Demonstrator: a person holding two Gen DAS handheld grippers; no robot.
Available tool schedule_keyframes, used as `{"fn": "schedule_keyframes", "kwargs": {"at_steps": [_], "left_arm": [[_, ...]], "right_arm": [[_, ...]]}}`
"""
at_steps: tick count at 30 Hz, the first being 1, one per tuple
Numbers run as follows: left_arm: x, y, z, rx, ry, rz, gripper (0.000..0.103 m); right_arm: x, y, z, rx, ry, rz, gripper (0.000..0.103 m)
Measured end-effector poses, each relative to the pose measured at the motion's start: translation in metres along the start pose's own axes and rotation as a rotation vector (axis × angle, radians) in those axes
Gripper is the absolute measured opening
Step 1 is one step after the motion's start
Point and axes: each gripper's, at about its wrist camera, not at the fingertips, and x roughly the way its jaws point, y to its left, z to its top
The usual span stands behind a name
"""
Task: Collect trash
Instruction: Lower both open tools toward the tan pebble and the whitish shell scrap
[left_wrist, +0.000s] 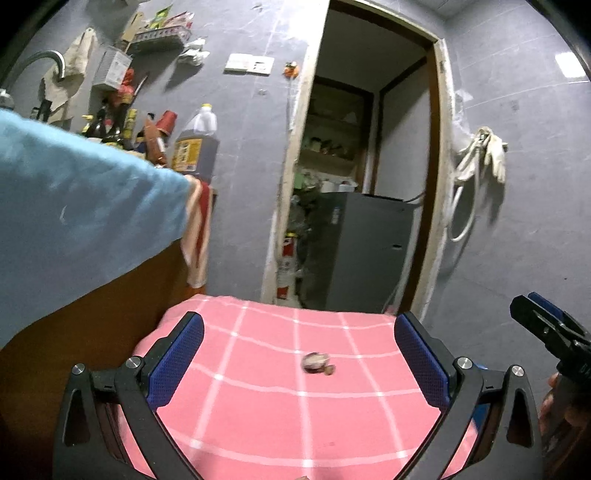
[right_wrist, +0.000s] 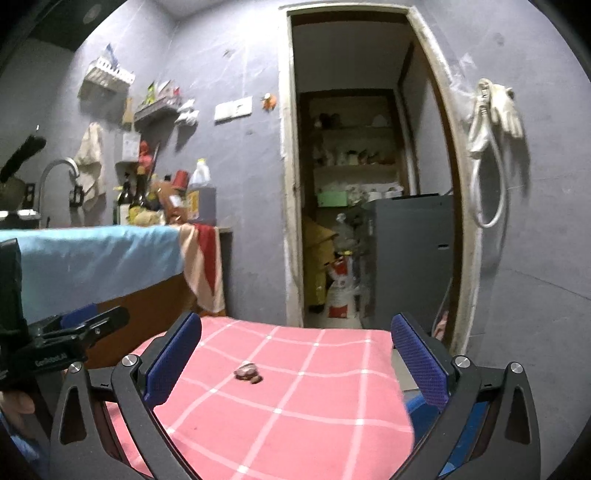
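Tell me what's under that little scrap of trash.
The trash scrap lies on a pink checked cloth. What the cloth covers cannot be seen.

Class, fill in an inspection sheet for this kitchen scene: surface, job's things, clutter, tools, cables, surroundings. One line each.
Surface: pink checked cloth covers the table; one small dark spot, otherwise bare.
Job's things: a small piece of trash lies near the cloth's middle, with a smaller crumb touching it; too blurred to identify.
Clutter: bottles and a large oil jug crowd the counter corner beyond the blue cloth.
Tools: left tool open, empty; right tool open, empty; both above the cloth.
Cables: a white hose hangs looped on the wall with a glove.
Surroundings: open doorway, shelves and a grey appliance behind.
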Motion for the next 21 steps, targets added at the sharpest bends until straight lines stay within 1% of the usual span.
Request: {"fn": "schedule_keyframes", "kwargs": {"at_steps": [4,8,11,14,17,21], "left_arm": [[0.006,0.018,-0.006,0.014,0.019,0.048,0.101],[0.018,0.034,-0.012,0.028,0.062,0.088,0.101],[0.028,0.044,-0.017,0.020,0.096,0.105,0.101],[0.039,0.052,-0.022,0.016,0.133,0.120,0.101],[0.051,0.056,-0.026,0.024,0.178,0.137,0.101],[0.071,0.061,-0.030,0.036,0.243,0.137,0.101]], "right_arm": [[0.023,0.015,-0.007,-0.035,0.051,0.031,0.103],[0.048,0.029,-0.017,-0.082,0.113,0.060,0.103],[0.069,0.040,-0.025,-0.120,0.177,0.082,0.103],[0.094,0.048,-0.036,-0.165,0.259,0.093,0.103],[0.116,0.051,-0.047,-0.191,0.338,0.112,0.103],[0.144,0.048,-0.057,-0.207,0.426,0.122,0.102]]}}
